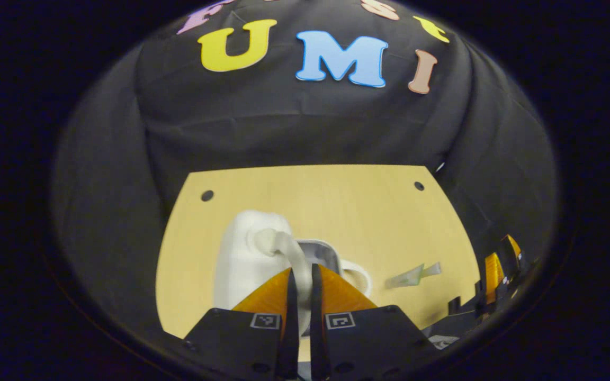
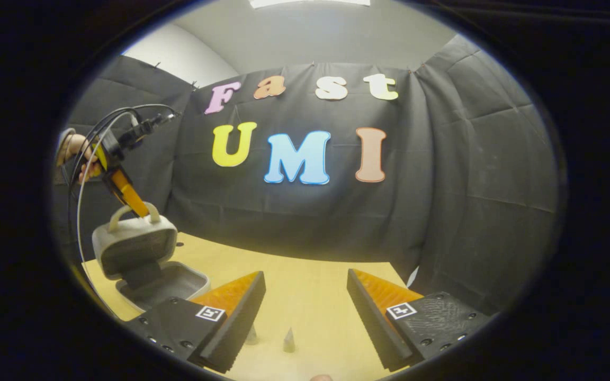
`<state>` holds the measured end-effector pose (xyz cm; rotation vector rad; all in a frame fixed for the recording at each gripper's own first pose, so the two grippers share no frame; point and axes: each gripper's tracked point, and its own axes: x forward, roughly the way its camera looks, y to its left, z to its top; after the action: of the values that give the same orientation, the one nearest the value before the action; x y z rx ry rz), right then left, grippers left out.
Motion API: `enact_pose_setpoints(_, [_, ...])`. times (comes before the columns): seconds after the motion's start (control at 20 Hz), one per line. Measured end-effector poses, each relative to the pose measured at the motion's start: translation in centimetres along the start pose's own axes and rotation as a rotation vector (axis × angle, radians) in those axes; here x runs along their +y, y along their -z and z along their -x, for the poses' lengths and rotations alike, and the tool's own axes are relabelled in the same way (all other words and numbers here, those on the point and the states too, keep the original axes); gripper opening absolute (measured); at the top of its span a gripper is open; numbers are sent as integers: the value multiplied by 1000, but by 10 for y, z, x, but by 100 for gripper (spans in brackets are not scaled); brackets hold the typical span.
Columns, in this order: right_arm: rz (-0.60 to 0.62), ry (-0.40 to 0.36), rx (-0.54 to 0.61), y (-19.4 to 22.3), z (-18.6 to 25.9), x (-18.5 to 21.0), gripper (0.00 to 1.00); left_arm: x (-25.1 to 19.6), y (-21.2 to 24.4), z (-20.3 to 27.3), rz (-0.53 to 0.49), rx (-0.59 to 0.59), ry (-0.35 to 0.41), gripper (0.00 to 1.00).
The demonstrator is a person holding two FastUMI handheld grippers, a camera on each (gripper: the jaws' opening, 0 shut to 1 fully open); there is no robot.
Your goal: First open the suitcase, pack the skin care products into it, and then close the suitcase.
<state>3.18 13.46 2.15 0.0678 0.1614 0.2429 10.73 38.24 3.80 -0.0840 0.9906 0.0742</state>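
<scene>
A: Surface: pale wooden table [image 2: 305,286], black cloth wall behind. Right gripper [image 2: 305,312]: jaws wide, holding nothing; a small skin-care tube [image 2: 288,341] lies just ahead between them.

B: Left gripper [image 1: 301,288]: jaws nearly closed on the suitcase [image 2: 141,254] handle [image 1: 284,246], lid raised. Tube shape is hard to make out.

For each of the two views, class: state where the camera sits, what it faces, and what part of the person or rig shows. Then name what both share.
Left gripper view: rides the left claw, looking down at the suitcase, fingers shut on its handle.
Right gripper view: rides the open right claw, facing across the table; a hand shows.
Shared: suitcase, table, left claw.
</scene>
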Motion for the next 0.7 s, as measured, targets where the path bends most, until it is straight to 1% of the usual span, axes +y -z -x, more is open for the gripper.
enact_pose_setpoints(0.05, [-3,13,-5,-4,0,6,94,34,-4,3,-37,-20,-59,16])
enact_pose_setpoints(0.1, [-7,26,-11,-8,1,13,93,63,-3,5,-61,-22,-97,13])
enact_pose_setpoints(0.15, [-9,41,-19,-11,2,20,93,85,0,6,-60,-16,-120,16])
enact_pose_setpoints(0.25, [-10,68,-26,-15,3,35,94,135,9,-2,-50,-10,-152,16])
enact_pose_setpoints(0.3, [-10,79,-27,-18,3,42,94,161,14,-11,-44,-10,-173,14])
enact_pose_setpoints(0.35, [-13,92,-24,-19,3,49,94,190,20,-21,-32,-2,-184,16])
enact_pose_setpoints(0.45, [-27,120,-17,-21,6,60,94,235,35,-37,19,22,-189,16])
enact_pose_setpoints(0.55, [-43,154,-9,-22,9,68,94,280,56,-65,72,48,-188,16])
enact_pose_setpoints(0.7, [-45,193,5,-24,14,79,94,323,98,-98,139,86,-170,16])
